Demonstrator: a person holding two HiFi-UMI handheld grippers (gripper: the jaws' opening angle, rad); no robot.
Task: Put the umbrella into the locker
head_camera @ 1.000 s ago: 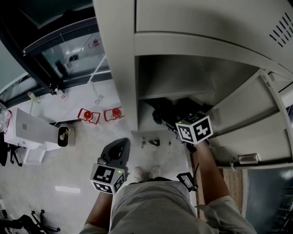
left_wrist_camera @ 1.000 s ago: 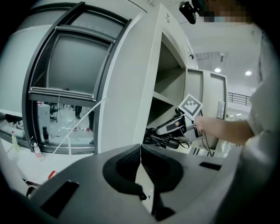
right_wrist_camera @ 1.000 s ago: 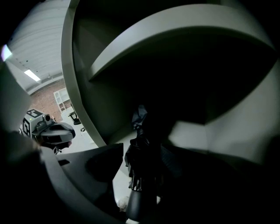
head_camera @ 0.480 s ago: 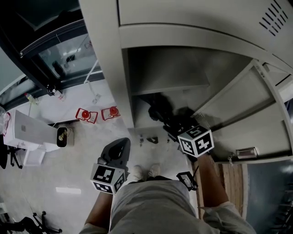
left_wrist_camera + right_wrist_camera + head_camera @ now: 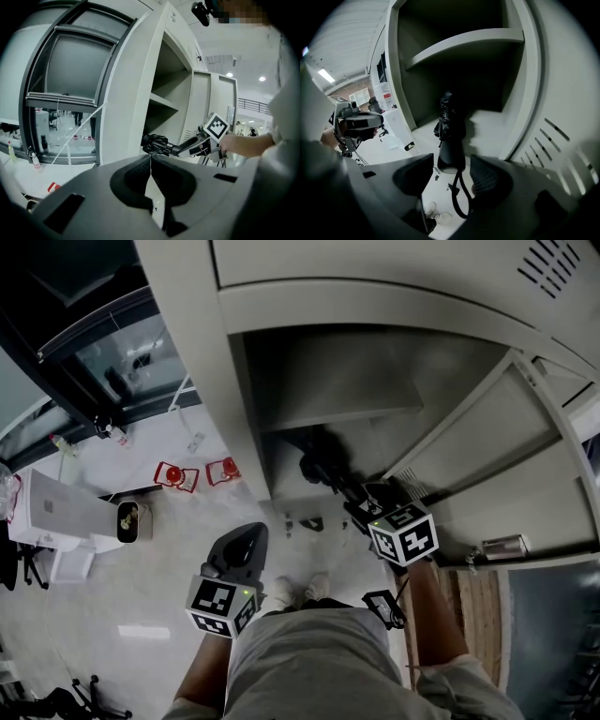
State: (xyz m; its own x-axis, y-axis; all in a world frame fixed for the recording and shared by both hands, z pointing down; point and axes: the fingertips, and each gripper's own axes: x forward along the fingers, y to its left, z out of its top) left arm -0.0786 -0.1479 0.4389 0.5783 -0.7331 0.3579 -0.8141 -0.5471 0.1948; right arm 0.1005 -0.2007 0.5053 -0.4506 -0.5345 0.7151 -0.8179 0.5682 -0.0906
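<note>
Grey sheet-metal locker (image 5: 187,362), crumpled black umbrella (image 5: 450,123)

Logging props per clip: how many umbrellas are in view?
1. The black folded umbrella reaches into the open locker's lower compartment, under the shelf, its handle between the right gripper's jaws. The compartment's dark back could hide more.

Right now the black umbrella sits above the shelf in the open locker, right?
Not quite: the umbrella sits below the shelf, not above it, in the open locker. The right gripper view shows the shelf over it.
</note>
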